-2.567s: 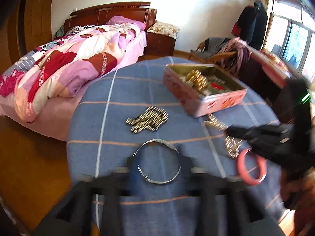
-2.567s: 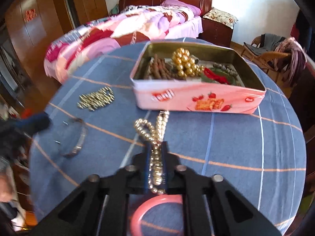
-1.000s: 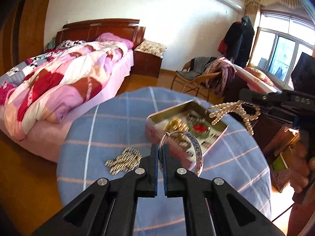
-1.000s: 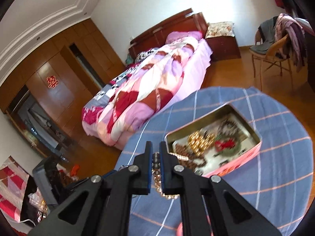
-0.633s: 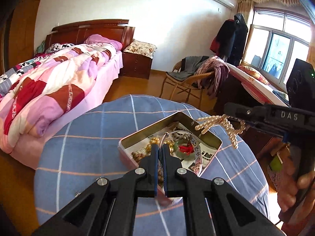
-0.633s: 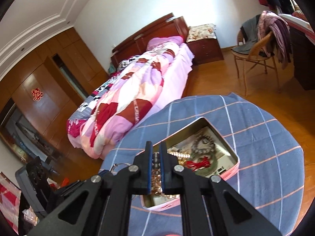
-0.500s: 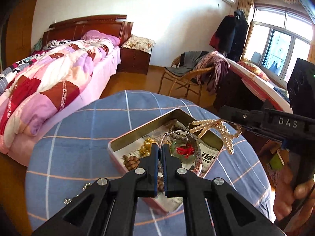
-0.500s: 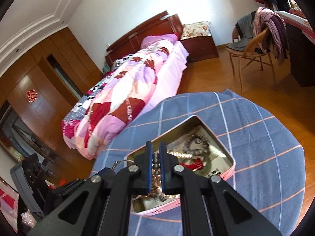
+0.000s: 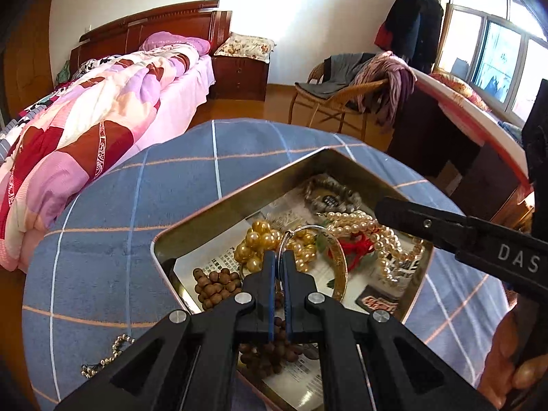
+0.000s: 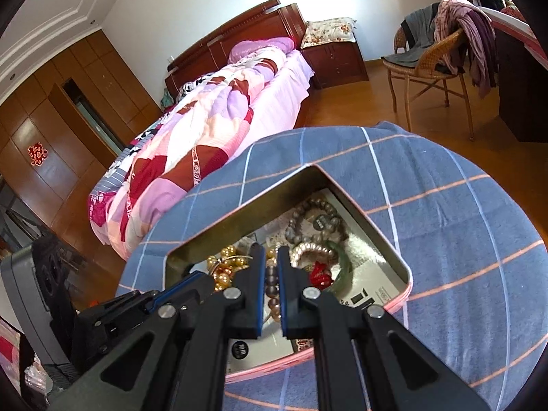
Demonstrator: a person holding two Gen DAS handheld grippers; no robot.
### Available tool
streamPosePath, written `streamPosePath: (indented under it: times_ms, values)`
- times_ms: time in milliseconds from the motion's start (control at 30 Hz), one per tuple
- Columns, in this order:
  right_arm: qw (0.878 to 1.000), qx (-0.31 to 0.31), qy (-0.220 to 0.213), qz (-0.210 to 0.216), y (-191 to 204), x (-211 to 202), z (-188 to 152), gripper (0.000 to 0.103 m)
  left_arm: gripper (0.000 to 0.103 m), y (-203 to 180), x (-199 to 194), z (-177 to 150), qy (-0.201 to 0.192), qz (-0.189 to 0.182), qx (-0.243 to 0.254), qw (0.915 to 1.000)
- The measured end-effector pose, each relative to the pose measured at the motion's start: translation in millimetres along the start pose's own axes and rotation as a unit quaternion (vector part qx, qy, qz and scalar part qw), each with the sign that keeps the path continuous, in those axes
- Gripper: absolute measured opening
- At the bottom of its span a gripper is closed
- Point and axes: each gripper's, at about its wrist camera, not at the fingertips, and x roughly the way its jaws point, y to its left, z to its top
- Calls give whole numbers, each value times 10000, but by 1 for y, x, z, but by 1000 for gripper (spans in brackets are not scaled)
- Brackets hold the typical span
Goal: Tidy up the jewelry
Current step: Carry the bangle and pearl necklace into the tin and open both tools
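step: both over open pink metal tin (image 9: 219, 212) | left tongs (image 9: 280, 263) clamp silver bangle (image 9: 337, 257) | right tongs (image 10: 271, 267) clamp pearl bead strand (image 9: 373, 229) | next: release inside

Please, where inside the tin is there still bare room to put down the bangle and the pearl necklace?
Bare paper shows in the tin by the left wall, above the brown beads, and along the near right wall. The middle is crowded with gold beads and the red cord.

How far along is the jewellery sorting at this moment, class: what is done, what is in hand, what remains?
Done: gold bead strand, brown wooden beads and a grey bead bracelet lie in the open pink metal tin. In hand: the left tool grips a silver bangle over the tin; the right tool holds a pearl necklace there. Left: release both, then fetch the small gold chain on the blue cloth.
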Motion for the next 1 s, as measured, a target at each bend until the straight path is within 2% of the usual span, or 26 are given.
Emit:
streamPosePath:
  times_ms: [367,500,533,567,600,633,667,733,900,1000]
  values:
    - [9999,85,151,-7,-8,12,-10,10,2,-4,10,3,-2,167,104,9998]
    - [9995,240,170,91,-11,11,-9,18,3,-3,12,6,-16,304,70,9995]
    - [9991,345,150,185,-14,8,-9,28,7,-3,12,6,-2,300,59,9995]
    - [9989,396,98,230,-14,5,-9,35,19,-2,11,6,61,300,41,9995]
    - [9987,444,-31,233,-15,-2,-10,47,29,-1,11,5,104,324,23,9994]
    - [9988,436,-128,197,-15,-8,-10,49,51,-1,9,6,107,356,-8,9993]
    - [9988,423,-171,166,-13,-12,-9,49,65,0,4,5,34,384,-58,9992]
    - [9988,410,-243,113,-11,-20,-11,49,67,0,-6,4,-226,431,-125,9987]
    - [9991,327,-258,-43,-4,-26,-18,49,67,-4,-15,2,-217,586,10,9980]
    - [9990,353,-265,-119,-7,-31,-23,49,67,-6,-25,-5,-228,466,-8,9987]
